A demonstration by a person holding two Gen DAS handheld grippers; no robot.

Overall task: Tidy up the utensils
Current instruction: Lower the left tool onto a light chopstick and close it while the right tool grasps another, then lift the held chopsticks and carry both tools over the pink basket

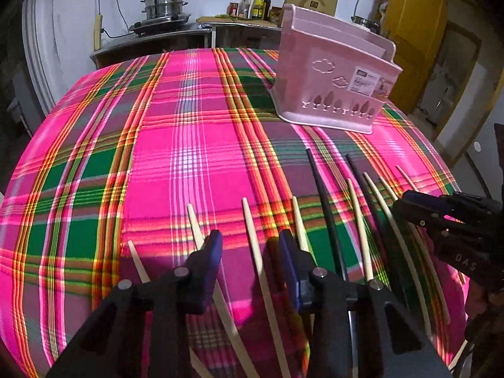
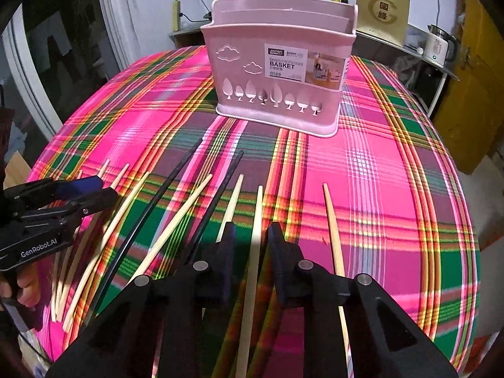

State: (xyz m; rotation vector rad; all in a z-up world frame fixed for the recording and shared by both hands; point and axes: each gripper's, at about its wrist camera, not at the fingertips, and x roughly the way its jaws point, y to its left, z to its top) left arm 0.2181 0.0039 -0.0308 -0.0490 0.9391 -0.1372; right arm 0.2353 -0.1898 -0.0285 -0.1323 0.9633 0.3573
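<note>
So the whole table is covered by a loud pink, green and orange plaid cloth, and everything else sits on top of it. The one landmark worth using is the pink plastic chopstick basket, standing upright toward the far side of the table, cloud and tree cutouts on its front wall and a paper label stuck on it; from what I can see over the rim, nothing sticks out of it. Nearer than the basket, on the side away from the wall, a loose row of chopsticks is laid out flat on the cloth, all pointing roughly toward the basket: mostly pale wooden chopsticks, plus two black chopsticks mixed in about the middle of the row. Well short of the basket, the left gripper hangs over the left part of the row, its blue-padded fingers partly spread with one pale stick running between them, and I can't see the pads pressing on it. The right gripper is further along the row, more directly in front of the basket, its jaws narrower, straddling another pale stick with a thin gap on each side, so not pinching it as far as I can tell. Both tools tilt downward at the cloth.
</note>
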